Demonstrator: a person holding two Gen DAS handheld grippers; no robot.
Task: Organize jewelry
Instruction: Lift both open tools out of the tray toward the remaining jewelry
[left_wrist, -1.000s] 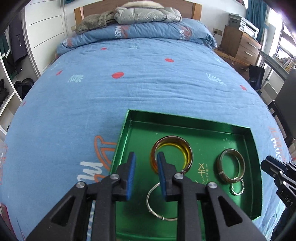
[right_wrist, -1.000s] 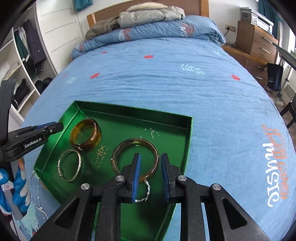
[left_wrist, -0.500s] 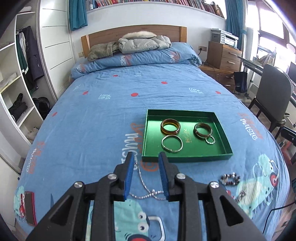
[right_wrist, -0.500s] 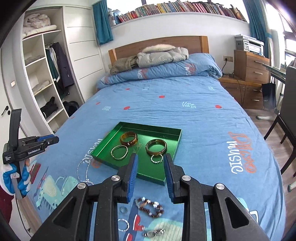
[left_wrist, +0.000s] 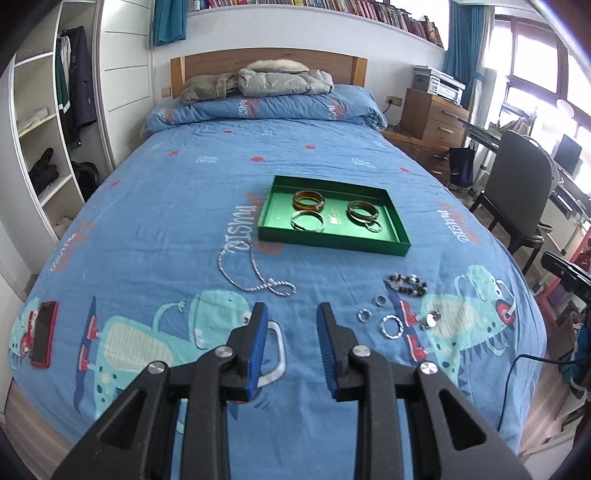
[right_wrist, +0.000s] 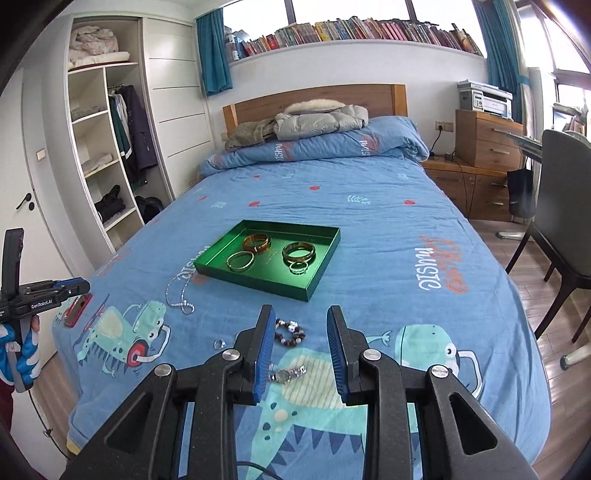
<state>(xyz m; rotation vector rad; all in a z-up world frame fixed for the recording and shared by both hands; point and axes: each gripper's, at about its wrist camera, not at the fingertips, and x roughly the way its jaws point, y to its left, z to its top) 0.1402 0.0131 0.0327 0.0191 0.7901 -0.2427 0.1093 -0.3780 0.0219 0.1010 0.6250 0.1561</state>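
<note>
Both claws pulled back; green tray (left_wrist: 334, 242) on bed (left_wrist: 184, 206).

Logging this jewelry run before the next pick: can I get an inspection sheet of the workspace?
Surface: blue printed bedspread.
Job's things: green tray holds three bangles and a small ring; silver chain, beaded bracelet, three loose rings and watch lie on the bedspread outside it.
Clutter: red-cased phone near the bed's left edge.
Grippers: left gripper and right gripper both open, empty.
Cables: black cable over the right edge.
Surroundings: coats by the headboard, wardrobe, dresser, chair.
</note>
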